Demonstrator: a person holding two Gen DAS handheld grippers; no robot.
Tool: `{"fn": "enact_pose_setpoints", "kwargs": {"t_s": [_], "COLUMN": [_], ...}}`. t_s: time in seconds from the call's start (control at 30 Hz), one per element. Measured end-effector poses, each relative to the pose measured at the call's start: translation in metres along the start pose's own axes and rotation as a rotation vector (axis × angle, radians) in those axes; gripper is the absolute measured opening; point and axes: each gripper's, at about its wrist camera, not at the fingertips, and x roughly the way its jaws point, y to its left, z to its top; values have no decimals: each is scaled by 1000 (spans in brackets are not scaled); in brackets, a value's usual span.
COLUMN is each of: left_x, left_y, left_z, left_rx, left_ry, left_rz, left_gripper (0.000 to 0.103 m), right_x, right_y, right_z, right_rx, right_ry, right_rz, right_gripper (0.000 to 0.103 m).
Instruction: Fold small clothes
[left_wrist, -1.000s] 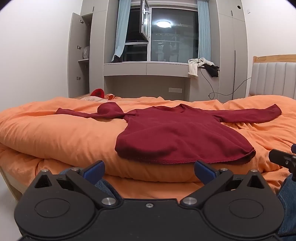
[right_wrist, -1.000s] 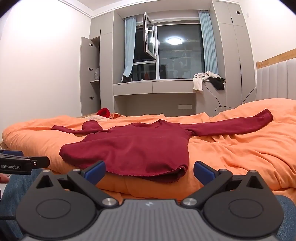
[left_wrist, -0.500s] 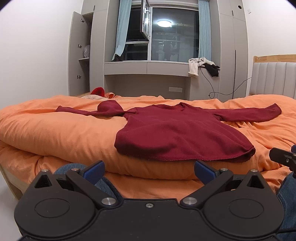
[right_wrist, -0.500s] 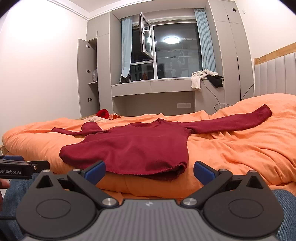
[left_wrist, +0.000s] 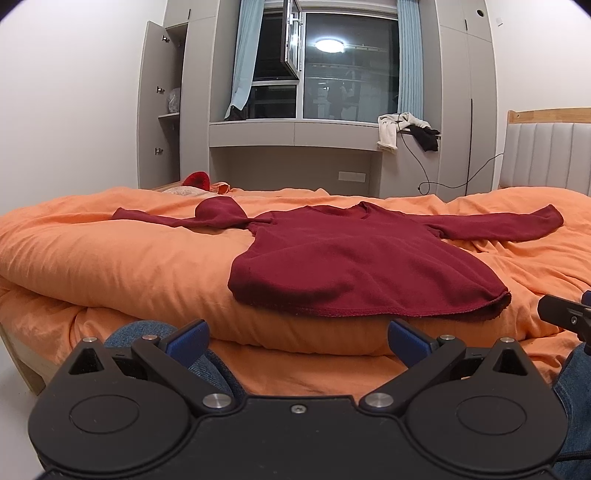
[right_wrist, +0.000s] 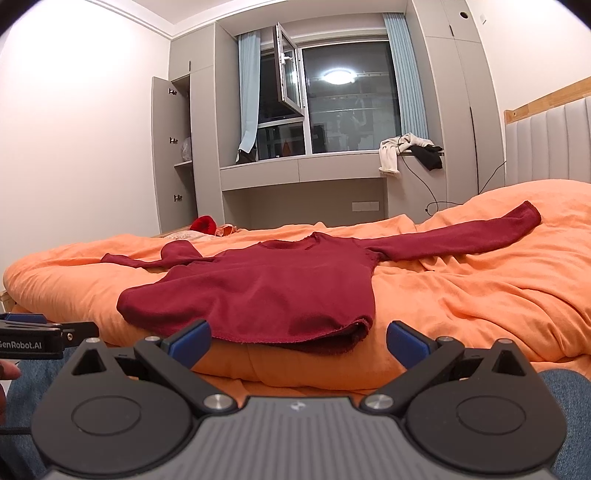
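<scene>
A dark red long-sleeved sweater (left_wrist: 354, 266) lies flat on the orange duvet (left_wrist: 110, 258), sleeves spread to both sides, hem toward me; it also shows in the right wrist view (right_wrist: 273, 291). Its left sleeve is bunched into a hump near the shoulder. My left gripper (left_wrist: 297, 338) is open and empty, held low in front of the bed edge, short of the hem. My right gripper (right_wrist: 297, 339) is open and empty, just before the hem's right corner. Each gripper's body shows at the other view's edge.
The person's jeans-clad knees (left_wrist: 147, 332) are below the grippers against the bed edge. A padded headboard (left_wrist: 546, 155) stands at right. A window desk with clothes (left_wrist: 402, 129), an open cabinet (left_wrist: 162, 110) and a red item (left_wrist: 195, 180) lie beyond the bed.
Both wrist views have tilted slightly, showing more of the room above. The sweater has not moved and both grippers stay open.
</scene>
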Motion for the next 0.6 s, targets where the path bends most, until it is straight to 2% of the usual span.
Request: {"fn": "enact_pose_setpoints", "kwargs": {"t_s": [0.6], "left_x": [2], "left_y": [1], "left_z": [0], "left_rx": [-3], "left_ry": [7], "left_rz": [-1], "left_gripper": [103], "right_x": [0], "right_y": [-1], "right_z": [0], "right_rx": [1], "right_ry": [2], "right_rz": [2], "right_gripper": [103]}}
